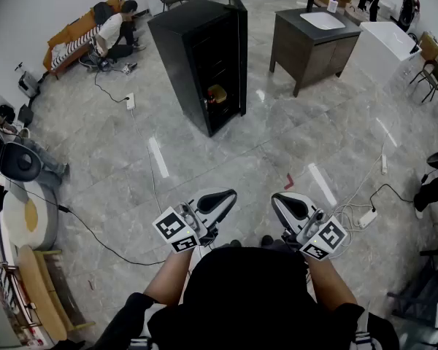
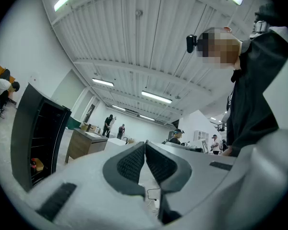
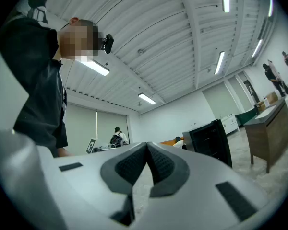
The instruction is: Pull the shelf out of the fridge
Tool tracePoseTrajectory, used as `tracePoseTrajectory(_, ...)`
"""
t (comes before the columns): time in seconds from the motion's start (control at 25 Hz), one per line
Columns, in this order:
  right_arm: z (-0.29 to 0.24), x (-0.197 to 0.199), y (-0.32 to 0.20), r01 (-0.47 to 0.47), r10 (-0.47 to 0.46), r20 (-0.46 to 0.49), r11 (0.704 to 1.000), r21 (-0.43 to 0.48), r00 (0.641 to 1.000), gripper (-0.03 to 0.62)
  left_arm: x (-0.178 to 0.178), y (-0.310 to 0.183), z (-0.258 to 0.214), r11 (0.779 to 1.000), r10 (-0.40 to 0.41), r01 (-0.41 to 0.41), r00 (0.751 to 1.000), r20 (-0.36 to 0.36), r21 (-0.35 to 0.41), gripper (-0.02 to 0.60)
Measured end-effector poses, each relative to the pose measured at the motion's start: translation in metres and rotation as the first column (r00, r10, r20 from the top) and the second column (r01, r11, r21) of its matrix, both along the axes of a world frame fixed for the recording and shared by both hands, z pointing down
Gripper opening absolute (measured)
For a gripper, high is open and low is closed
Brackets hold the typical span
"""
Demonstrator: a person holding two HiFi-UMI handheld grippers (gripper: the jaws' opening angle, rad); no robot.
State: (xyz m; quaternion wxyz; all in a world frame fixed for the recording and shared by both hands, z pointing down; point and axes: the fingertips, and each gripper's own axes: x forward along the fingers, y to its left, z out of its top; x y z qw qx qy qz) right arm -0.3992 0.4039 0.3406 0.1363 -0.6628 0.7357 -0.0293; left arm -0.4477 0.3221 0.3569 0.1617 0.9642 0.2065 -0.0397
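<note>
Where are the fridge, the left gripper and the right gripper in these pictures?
fridge (image 1: 215,68): head view, on its dark front side.
left gripper (image 1: 230,194): head view, at the tips of its closed fingers.
right gripper (image 1: 277,196): head view, at the tips of its closed fingers.

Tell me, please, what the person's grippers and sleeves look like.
The left gripper and right gripper look alike: smooth, rounded white shells with dark grey textured pads on the inner faces. Each carries a cube of black-and-white square markers at its rear. The sleeves are black.
</note>
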Motion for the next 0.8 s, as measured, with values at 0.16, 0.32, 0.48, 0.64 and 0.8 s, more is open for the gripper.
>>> tracePoseTrajectory(0.16, 0.003, -0.004, -0.004, -0.006, 0.006, 0.018, 1.000, 0.000, 1.000, 0.026, -0.006, -0.005, 0.005, 1.000, 0.002, -0.002, 1.000, 0.004, -0.027, 0.029)
tracePoseTrajectory(0.32, 0.004, -0.005, -0.010, -0.014, 0.014, 0.028, 1.000, 0.004, 1.000, 0.026, -0.012, -0.014, 0.014, 0.998, -0.013, 0.014, 1.000, 0.017, -0.069, 0.029)
tracePoseTrajectory(0.48, 0.005, -0.007, -0.015, -0.012, 0.013, 0.027, 1.000, -0.004, 1.000, 0.026, -0.016, -0.018, 0.016, 0.997, -0.020, 0.021, 1.000, 0.016, -0.080, 0.029)
tracePoseTrajectory(0.64, 0.001, -0.007, -0.019, -0.028, 0.028, 0.017, 1.000, 0.008, 0.999, 0.026, -0.017, -0.022, 0.017, 0.996, -0.017, 0.018, 1.000, 0.017, -0.089, 0.029)
tracePoseTrajectory(0.8, -0.004, -0.007, -0.019, -0.034, 0.033, 0.017, 0.999, 0.017, 0.999, 0.026, -0.016, -0.023, 0.022, 0.994, -0.010, 0.011, 1.000, 0.018, -0.107, 0.029)
